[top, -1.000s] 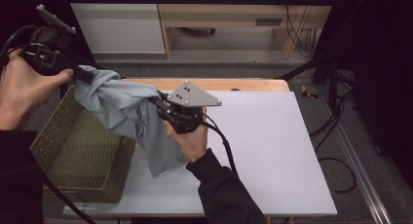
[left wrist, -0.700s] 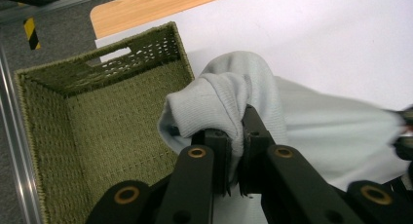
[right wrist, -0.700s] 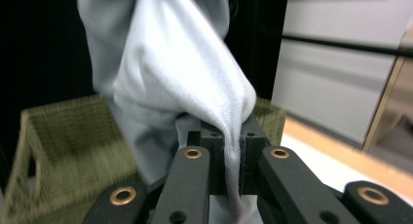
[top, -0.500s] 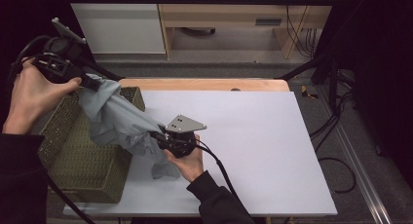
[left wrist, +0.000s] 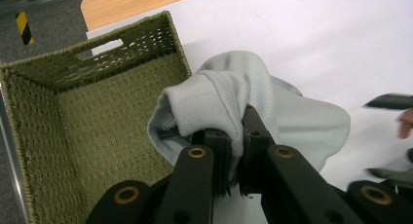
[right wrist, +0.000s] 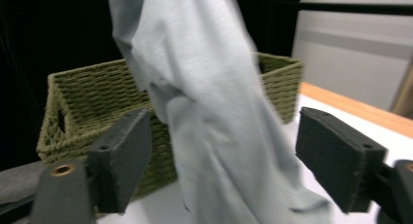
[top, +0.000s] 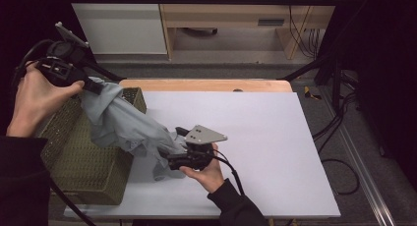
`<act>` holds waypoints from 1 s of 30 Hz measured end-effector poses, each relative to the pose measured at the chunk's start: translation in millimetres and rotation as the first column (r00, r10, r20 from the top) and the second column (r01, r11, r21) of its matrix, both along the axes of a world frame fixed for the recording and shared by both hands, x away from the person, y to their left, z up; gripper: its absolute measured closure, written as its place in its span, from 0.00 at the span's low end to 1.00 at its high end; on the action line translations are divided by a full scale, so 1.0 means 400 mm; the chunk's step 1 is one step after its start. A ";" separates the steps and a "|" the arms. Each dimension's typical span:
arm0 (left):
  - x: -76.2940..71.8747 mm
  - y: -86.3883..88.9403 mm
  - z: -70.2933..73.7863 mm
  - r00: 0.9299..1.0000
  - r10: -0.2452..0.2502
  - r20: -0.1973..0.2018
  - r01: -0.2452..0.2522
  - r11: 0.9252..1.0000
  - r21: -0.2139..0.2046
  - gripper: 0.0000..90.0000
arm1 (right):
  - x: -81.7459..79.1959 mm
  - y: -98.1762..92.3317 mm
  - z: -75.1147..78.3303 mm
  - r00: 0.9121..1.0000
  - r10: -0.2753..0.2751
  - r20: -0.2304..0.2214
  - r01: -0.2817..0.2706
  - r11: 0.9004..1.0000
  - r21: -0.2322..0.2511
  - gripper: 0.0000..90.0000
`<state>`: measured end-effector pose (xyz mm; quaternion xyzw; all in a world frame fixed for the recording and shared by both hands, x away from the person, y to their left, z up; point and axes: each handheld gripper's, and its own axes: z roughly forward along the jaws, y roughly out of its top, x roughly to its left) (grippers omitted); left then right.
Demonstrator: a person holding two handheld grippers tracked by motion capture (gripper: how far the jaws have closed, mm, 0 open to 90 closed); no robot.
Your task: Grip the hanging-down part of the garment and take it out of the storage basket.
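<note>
High view, left to right. At the far left the left gripper (top: 93,86) is held up above the woven green basket (top: 83,162), its jaws pinched tight on a bunched fold of the pale grey-blue garment (top: 125,130); the left gripper view confirms the clamp, with cloth (left wrist: 234,102) squeezed between the two black jaws above the basket's (left wrist: 97,112) open inside. From that grip the garment hangs down and to the right, across the basket's near right corner, and its lower end trails onto the white table (top: 275,137).

Right of centre, the right gripper (top: 172,157) lies low by the table at the garment's lower end. Its jaws have just been opening and now stand wide; in the right gripper view the cloth (right wrist: 214,117) hangs between the two pads without either pressing on it, the basket (right wrist: 87,102) behind.

Step in hand, as judged: the garment is being lifted out of the basket and laid onto the table, the right gripper having let go of the lower end. The next move probably calls for the right gripper to take a fresh hold, or for the left to carry its end out over the table and lower it, keeping the cloth from snagging on the basket rim.
</note>
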<state>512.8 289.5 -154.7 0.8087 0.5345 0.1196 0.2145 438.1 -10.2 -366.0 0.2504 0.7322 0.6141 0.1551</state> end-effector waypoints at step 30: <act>0.014 0.001 -0.019 1.000 0.003 -0.026 -0.003 1.000 0.008 0.94 | -0.086 -0.419 -0.105 0.913 -0.406 0.032 0.405 0.914 0.031 0.01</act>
